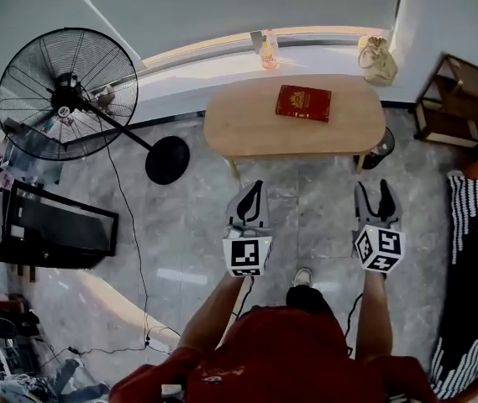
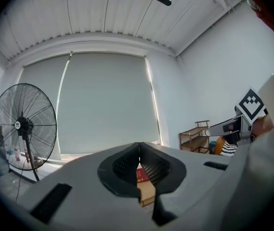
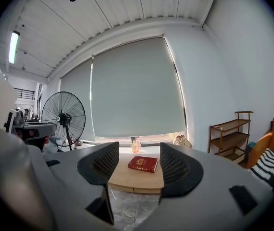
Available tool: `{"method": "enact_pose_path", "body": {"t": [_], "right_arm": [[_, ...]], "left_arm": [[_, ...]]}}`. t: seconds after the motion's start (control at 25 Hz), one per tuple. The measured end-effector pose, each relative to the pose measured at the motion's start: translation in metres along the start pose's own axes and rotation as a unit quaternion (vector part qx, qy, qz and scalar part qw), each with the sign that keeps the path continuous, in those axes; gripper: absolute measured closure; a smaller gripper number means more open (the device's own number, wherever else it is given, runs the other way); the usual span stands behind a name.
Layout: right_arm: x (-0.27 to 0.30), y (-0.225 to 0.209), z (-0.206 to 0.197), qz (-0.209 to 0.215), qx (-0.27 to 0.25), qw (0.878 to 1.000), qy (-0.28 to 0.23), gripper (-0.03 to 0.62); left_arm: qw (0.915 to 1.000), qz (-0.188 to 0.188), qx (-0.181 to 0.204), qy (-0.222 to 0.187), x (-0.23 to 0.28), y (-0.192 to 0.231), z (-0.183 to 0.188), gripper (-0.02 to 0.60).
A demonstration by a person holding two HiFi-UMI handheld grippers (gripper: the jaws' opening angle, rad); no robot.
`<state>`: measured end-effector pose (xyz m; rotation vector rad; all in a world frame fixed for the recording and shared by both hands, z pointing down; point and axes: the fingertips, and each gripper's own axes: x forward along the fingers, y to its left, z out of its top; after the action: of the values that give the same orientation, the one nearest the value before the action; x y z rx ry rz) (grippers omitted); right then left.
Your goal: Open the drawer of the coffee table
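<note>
Coffee table (image 1: 247, 128) at 12 o'clock, both grippers held over the floor short of it.
Oval wood top, long axis 9-to-3, long side facing the person; drawer can't be made out. Red book (image 1: 303, 102) lies on it, right of centre. Left gripper (image 1: 254, 188) jaws pressed together, empty; right gripper (image 1: 375, 193) jaws spread, empty. Grey marble floor (image 1: 188, 225); fan (image 1: 66, 93) at 10 o'clock, wooden shelf (image 1: 461, 99) at 2 o'clock.
</note>
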<state>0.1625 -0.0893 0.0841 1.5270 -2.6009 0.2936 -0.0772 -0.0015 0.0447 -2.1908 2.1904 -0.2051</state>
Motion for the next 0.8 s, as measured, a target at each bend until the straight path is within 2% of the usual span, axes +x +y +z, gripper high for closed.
{"method": "enact_pose_path", "body": {"t": [0.2,0.4,0.6,0.8], "right_arm": [[0.02,-0.019,0.003,-0.004,0.005,1.0,-0.001,0.354],[0.037,-0.02,0.006,-0.013,0.002,1.0,-0.001,0.355],[0.063,-0.01,0.01,-0.031,-0.008,0.999,0.005,0.355],[0.096,0.019,0.024,-0.045,-0.02,0.999,0.003,0.355]], "left_arm": [[1.0,-0.006,-0.004,0.003,0.03,-0.011,-0.001,0.574],[0.9998,-0.019,-0.002,-0.003,0.053,-0.004,-0.002,0.574],[0.9989,-0.045,-0.009,-0.011,0.087,0.016,-0.005,0.574],[0.9968,-0.08,-0.002,-0.005,0.127,0.049,-0.012,0.574]]}}
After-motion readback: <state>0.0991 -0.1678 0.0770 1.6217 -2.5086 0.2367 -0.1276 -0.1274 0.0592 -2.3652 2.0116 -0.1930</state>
